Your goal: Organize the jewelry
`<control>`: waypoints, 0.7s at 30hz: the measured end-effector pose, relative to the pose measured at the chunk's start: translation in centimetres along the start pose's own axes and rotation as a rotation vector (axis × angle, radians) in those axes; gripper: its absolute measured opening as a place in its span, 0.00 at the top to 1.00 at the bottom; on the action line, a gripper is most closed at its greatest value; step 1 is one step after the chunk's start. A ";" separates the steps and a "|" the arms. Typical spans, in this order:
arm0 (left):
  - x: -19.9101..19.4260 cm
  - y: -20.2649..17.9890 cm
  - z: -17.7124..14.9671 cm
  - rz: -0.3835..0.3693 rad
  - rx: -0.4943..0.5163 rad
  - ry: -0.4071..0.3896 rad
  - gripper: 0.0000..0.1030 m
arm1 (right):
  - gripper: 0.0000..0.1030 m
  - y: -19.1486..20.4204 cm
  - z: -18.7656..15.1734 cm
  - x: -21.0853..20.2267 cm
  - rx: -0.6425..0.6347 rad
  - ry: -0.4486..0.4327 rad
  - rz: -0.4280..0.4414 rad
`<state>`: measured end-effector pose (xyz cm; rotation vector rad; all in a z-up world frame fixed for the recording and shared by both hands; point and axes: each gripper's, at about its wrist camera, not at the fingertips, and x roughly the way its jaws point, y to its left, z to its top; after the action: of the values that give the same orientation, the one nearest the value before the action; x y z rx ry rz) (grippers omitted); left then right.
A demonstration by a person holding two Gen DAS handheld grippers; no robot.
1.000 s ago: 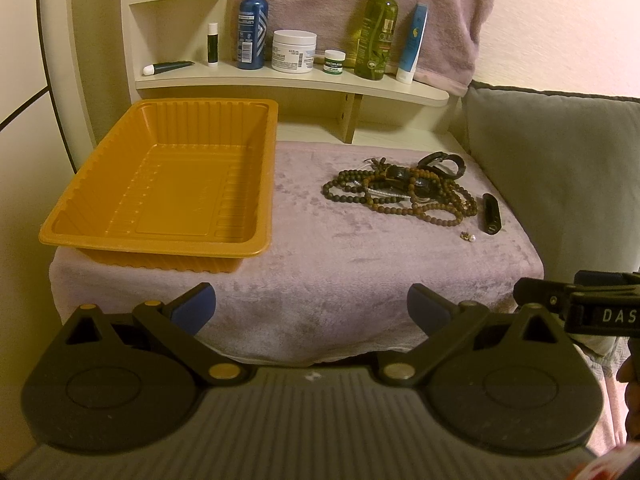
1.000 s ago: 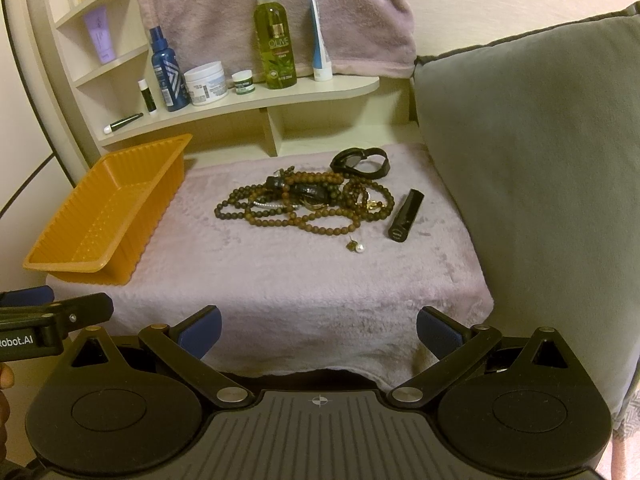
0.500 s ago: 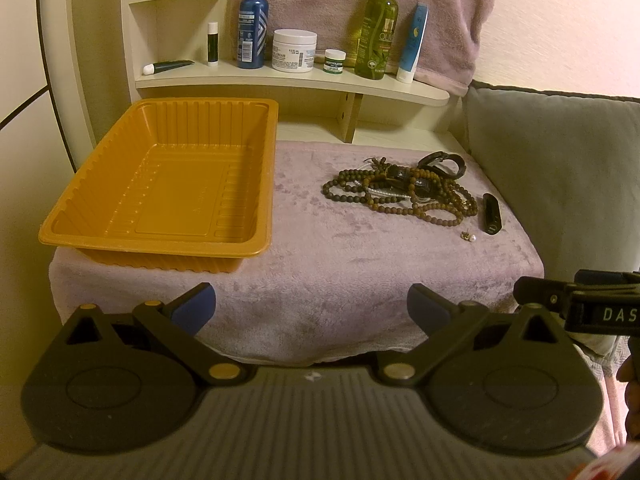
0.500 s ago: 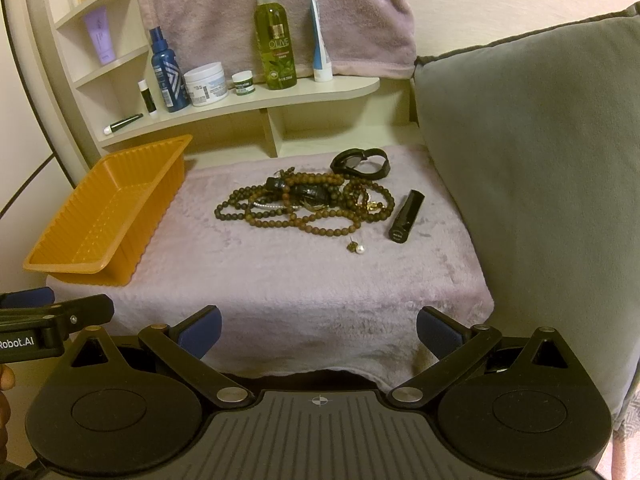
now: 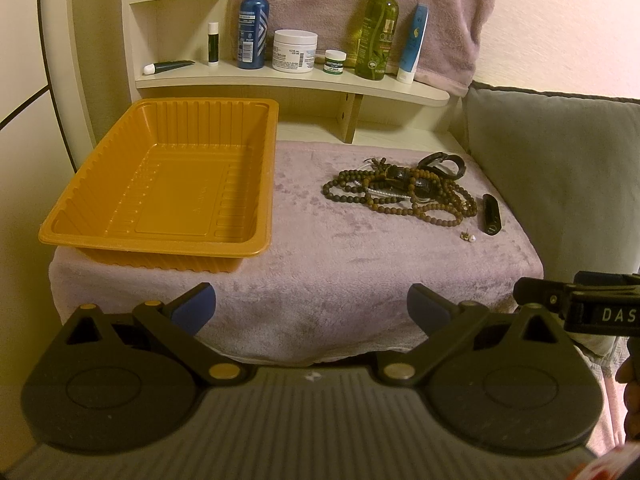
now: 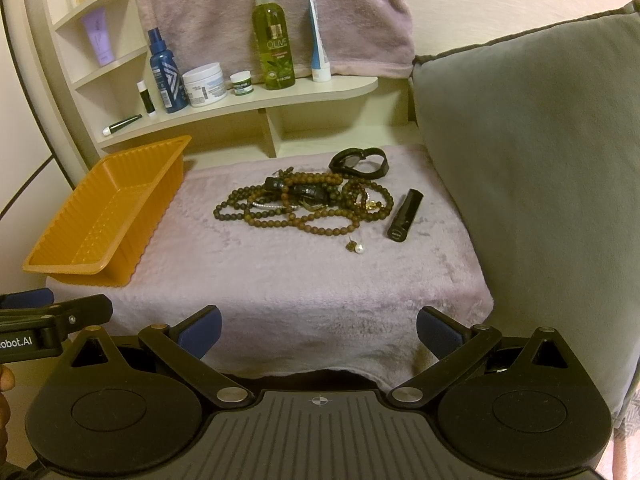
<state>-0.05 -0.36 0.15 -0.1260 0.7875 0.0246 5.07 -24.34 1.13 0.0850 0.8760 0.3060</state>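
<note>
On towel (image 6: 304, 280) — tangled brown bead strands (image 6: 304, 204), pearl earring (image 6: 359, 249).

An orange ribbed tray (image 5: 168, 184) is sitting on a mauve plush cloth (image 6: 304, 276). Brown and dark beaded strands (image 6: 304, 204) are lying tangled, with a black band (image 6: 360, 162), a black tube (image 6: 405, 220) and a white pearl earring (image 6: 359, 248). A grey cushion (image 6: 532, 184) is showing alongside, with green (image 6: 274, 40) and blue (image 6: 166, 76) bottles behind.

bare cloth (image 6: 280, 280) ahead — cushion (image 6: 520, 160) crowds right
</note>
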 end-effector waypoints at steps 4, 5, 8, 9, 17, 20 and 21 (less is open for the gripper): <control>0.0 0.0 0.0 0.000 -0.001 0.000 0.02 | 0.00 0.0 0.0 0.0 0.000 0.001 0.001; 0.0 0.0 0.0 -0.001 -0.002 0.000 0.02 | 0.00 0.0 0.0 0.0 0.000 0.001 0.001; 0.0 0.0 0.0 -0.001 -0.001 0.000 0.02 | 0.00 0.0 0.0 0.0 0.001 0.001 0.000; 0.0 0.0 0.0 -0.001 -0.001 0.000 0.02 | 0.00 0.0 0.0 0.0 0.001 0.001 0.000; -0.5 0.9 0.4 -0.004 -0.067 -0.038 0.06 | 0.00 0.5 0.3 -0.1 -0.003 -0.012 0.012; -0.8 2.2 0.9 -0.001 -0.110 -0.070 0.07 | 0.00 0.8 0.5 -0.2 -0.011 -0.035 0.031; -0.9 2.8 1.1 0.004 -0.128 -0.080 0.07 | 0.00 0.9 0.7 -0.3 -0.010 -0.052 0.047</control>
<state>-0.09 2.60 1.27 -0.2429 0.7064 0.0833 5.21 -23.53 1.92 0.1041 0.8220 0.3507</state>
